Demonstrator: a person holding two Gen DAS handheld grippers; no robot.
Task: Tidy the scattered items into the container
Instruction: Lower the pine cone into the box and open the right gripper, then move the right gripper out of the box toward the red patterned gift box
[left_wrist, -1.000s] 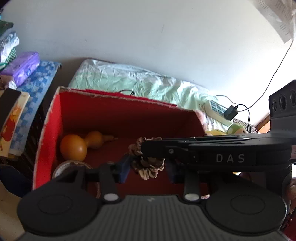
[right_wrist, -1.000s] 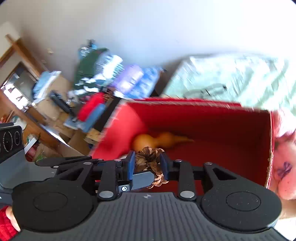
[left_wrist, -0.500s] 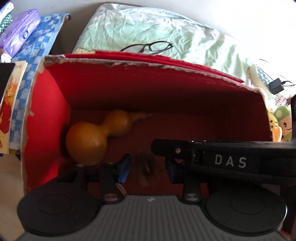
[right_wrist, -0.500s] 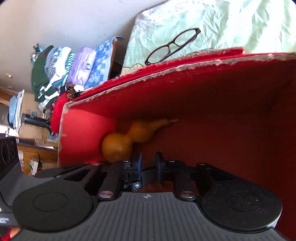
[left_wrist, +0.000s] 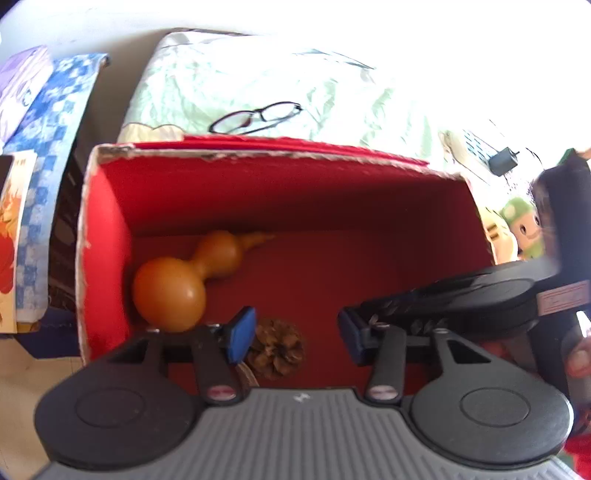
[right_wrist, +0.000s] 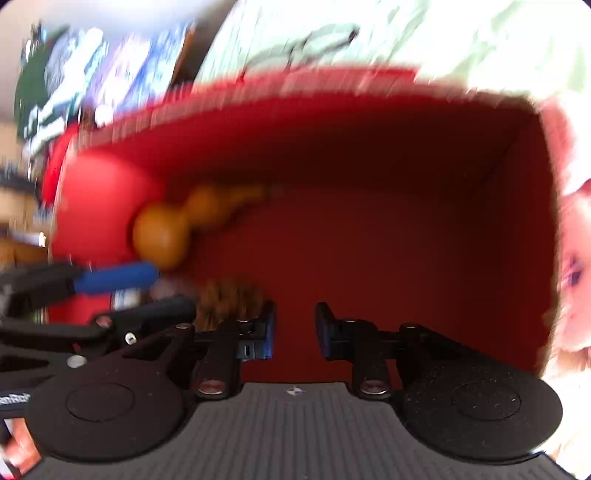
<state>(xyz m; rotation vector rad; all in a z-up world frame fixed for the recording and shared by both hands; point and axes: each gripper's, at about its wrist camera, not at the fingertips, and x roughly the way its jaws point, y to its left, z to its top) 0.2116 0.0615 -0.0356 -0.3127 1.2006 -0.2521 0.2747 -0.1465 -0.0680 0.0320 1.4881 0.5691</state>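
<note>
the brown scaly pine cone (left_wrist: 277, 348) lies on the floor of the red cardboard box (left_wrist: 295, 192), lower centre of the left wrist view, below the orange wooden gourd (left_wrist: 184, 280). the left gripper (left_wrist: 293, 338) is spread, its left pad touching the cone; the right gripper (right_wrist: 293, 328) is spread and empty. the cone looks light, stiff and brittle-scaled; pinch it gently across the middle.
</note>
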